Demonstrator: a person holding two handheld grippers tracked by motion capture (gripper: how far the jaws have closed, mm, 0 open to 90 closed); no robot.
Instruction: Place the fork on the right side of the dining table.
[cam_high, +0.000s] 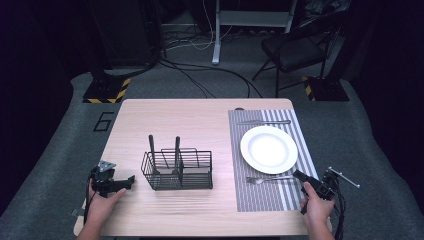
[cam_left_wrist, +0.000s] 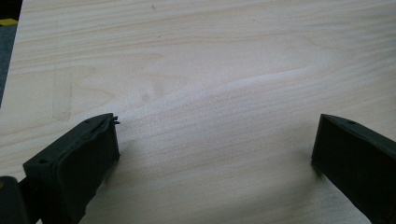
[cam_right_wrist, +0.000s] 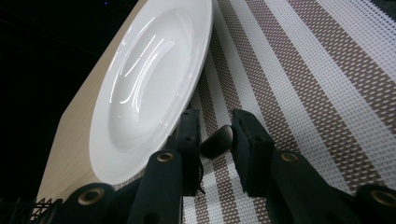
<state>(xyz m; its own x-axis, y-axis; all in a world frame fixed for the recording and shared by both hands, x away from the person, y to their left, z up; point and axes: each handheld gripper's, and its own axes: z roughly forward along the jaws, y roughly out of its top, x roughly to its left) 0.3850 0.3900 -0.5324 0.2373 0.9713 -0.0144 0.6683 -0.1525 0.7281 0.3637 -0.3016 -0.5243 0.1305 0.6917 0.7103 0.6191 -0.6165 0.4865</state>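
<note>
Evidently a place setting is being laid out, and the work appears partly done. A white plate (cam_high: 269, 149) is set on the striped placemat (cam_high: 260, 197), a knife (cam_high: 264, 122) is laid just beyond the plate, and a fork (cam_high: 270, 179) is laid on the mat at the plate's near edge. The fork's handle end is seen between the jaws of the right tool (cam_right_wrist: 215, 140), which are drawn close on either side of it; whether the pads are pressed on the metal cannot be told from the right gripper view. The placing of the fork is judged to be nearly finished, with only the release and withdrawal left.

Two dark-handled utensils (cam_high: 163, 145) are left upright in the wire caddy (cam_high: 177, 170) at the middle of the worktop (cam_high: 200, 125), so further pieces are probably to be fetched.

The left tool (cam_left_wrist: 215, 140) is held spread wide above bare wood, with nothing between its jaws.
</note>
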